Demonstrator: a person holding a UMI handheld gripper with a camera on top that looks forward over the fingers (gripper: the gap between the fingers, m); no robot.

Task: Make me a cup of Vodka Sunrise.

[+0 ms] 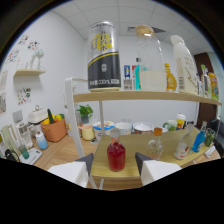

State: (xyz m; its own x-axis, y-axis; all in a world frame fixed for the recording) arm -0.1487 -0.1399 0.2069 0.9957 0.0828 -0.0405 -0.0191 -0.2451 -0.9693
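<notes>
A small bottle of red liquid (116, 156) with a white top stands on a low wooden board (135, 142), between my two fingers with a gap at each side. My gripper (114, 163) is open, its white fingers (75, 172) flanking the bottle. Just beyond and to the right stands a small clear bottle with an orange cap (156, 145). On the wooden shelf (140, 96) above sit a tall black and silver can (104, 57), a clear jar with a pale lid (150, 57) and a white bottle (183, 60).
White shelf posts (70, 117) rise left of the board. An orange basket of fruit (54, 129), a potted plant (85, 112) and bowls (123, 127) sit behind. More bottles (183, 147) and a blue item (199, 140) stand at the right.
</notes>
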